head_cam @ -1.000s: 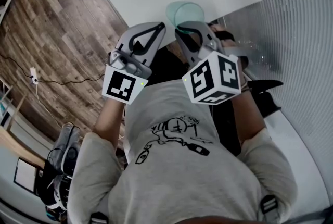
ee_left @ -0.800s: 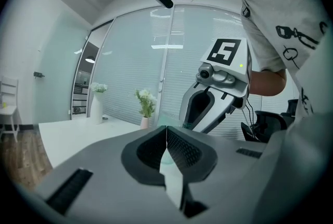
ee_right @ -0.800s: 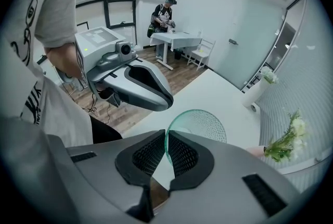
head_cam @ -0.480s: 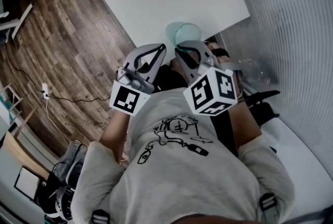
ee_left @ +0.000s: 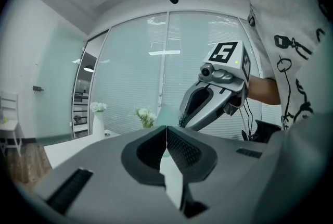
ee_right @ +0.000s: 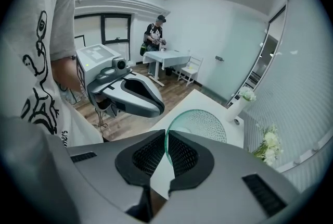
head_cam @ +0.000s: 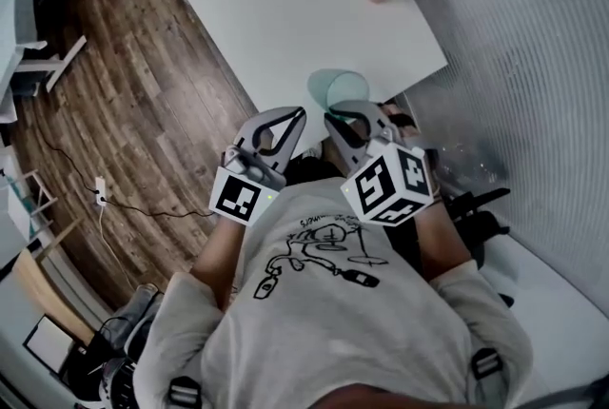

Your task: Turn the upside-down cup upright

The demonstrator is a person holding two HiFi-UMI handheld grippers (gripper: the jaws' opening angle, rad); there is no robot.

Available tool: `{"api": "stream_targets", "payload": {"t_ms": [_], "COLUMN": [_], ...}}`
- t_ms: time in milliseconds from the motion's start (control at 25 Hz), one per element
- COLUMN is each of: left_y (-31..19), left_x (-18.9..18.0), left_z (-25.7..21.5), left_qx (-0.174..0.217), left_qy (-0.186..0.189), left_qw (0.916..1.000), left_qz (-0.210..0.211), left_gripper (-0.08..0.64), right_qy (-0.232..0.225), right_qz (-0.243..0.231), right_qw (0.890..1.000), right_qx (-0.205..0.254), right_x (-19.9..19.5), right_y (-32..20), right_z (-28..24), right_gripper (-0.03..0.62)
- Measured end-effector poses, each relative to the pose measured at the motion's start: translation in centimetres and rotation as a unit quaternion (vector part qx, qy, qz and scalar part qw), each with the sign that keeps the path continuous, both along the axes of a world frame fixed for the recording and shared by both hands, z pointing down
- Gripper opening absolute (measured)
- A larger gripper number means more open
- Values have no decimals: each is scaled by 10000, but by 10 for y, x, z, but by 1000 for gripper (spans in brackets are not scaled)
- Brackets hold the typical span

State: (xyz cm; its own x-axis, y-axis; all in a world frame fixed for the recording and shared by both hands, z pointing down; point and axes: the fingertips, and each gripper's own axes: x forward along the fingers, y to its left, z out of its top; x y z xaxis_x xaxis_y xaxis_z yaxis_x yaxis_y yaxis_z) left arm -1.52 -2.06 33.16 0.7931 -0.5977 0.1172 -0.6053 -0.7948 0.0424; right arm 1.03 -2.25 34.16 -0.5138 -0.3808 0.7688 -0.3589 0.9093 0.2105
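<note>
My right gripper (head_cam: 335,118) has its fingers pinched on the wall of the green cup (head_cam: 339,89), at the near edge of the desk (head_cam: 285,8). The left gripper (head_cam: 297,114) has its fingers closed on nothing. I judge I'm mid-flip, and next I need a wrist roll to bring the mouth up.

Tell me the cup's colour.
The cup is translucent pale green with a dotted texture; it shows best in the right gripper view.

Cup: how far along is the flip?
Done: right gripper is shut on the cup at its rim. In hand: cup held over the table, seemingly tilted; left gripper shut, empty. Left: set it mouth up on the table, then release.
</note>
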Motion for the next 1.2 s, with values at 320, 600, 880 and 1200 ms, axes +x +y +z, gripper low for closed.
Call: {"api": "stream_targets", "payload": {"t_ms": [320, 600, 880, 1200], "left_y": [2, 6, 5, 6], "left_x": [-5, -5, -13, -12], "left_z": [-34, -44, -49, -53], "left_qx": [144, 25, -32, -80], "left_qy": [162, 291, 368, 472], "left_qw": [9997, 9995, 9993, 9985], "left_qz": [-81, -107, -19, 269], "left_gripper": [5, 6, 79, 184], "right_qy": [-395, -866, -1612, -3227], "right_qz": [111, 143, 427, 373], "right_qw": [9990, 9961, 9859, 9375], "right_qx": [187, 120, -168, -1246], "right_x": [1, 1, 13, 7], "right_y": [2, 5, 4, 13], "right_z": [-37, -55, -53, -68], "right_gripper": [46, 46, 46, 46]}}
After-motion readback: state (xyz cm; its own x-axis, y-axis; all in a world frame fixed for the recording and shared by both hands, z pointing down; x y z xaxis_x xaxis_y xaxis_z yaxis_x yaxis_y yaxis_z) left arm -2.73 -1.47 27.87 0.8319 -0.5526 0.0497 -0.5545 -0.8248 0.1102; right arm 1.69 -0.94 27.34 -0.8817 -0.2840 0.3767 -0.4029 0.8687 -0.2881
